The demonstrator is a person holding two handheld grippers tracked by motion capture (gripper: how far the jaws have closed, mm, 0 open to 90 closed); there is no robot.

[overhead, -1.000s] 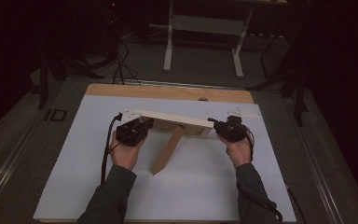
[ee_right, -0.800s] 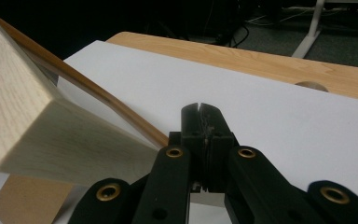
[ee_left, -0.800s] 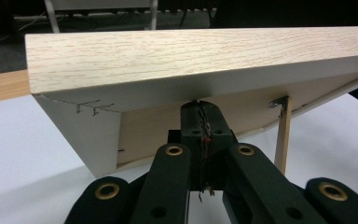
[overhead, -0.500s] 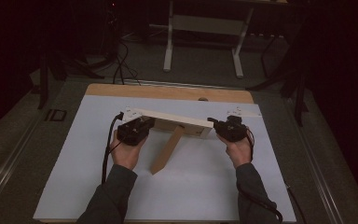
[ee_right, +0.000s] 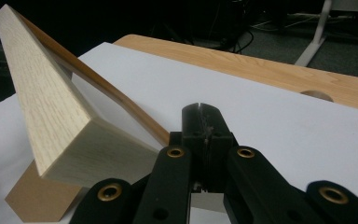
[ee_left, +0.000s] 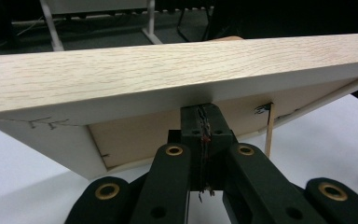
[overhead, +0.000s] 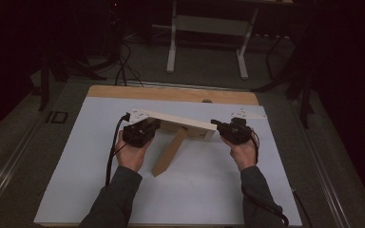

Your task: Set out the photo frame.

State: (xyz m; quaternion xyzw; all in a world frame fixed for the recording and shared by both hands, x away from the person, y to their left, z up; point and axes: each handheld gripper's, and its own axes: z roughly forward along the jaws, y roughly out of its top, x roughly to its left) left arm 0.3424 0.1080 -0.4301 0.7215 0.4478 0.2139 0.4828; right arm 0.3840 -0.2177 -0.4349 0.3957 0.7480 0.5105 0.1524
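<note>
Nothing moved since before, both tongs (overhead: 153, 127) (overhead: 217, 124) clenched at wooden frame (overhead: 176, 124), pencil marks unreadable

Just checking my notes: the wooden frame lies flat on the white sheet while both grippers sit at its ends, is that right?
Not flat. In the high view the wooden frame stands propped on its brown stand on the white sheet, with the left gripper and right gripper at its ends.
</note>
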